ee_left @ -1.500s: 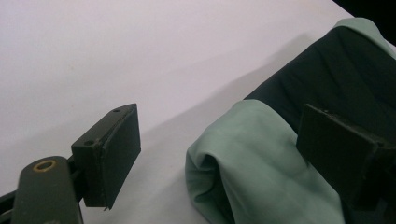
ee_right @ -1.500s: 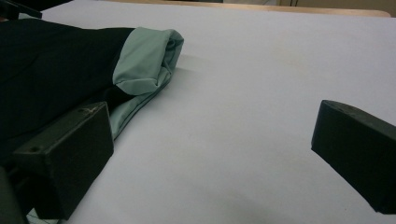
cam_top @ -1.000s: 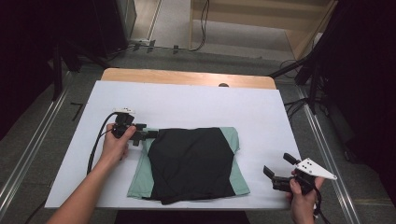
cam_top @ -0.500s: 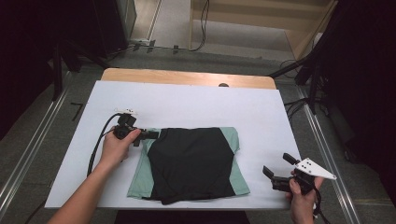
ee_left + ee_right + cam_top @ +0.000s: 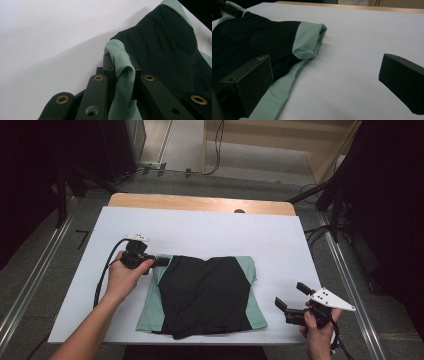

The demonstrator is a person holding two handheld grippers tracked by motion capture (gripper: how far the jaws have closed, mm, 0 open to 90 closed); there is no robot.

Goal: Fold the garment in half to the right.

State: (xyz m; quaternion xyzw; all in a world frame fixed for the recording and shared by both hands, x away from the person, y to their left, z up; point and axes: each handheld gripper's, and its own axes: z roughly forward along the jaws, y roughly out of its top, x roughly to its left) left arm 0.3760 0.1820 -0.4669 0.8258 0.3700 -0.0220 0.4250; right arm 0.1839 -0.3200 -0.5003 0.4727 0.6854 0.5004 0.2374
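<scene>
Lying folded on the white table cover (image 5: 210,227), toward its near edge, the black and mint-green shirt (image 5: 205,295) has its far-left green sleeve fold caught between the jaws of the left gripper (image 5: 161,262), which have just been closing and now pinch that cloth. Off the shirt's near-right corner, the right gripper (image 5: 289,301) sits in the person's hand above the cover with its jaws spread wide, nothing between them.

Lab-like recording space, white-topped table (image 5: 200,227), floor cables (image 5: 217,142), dark stands (image 5: 62,190)
</scene>
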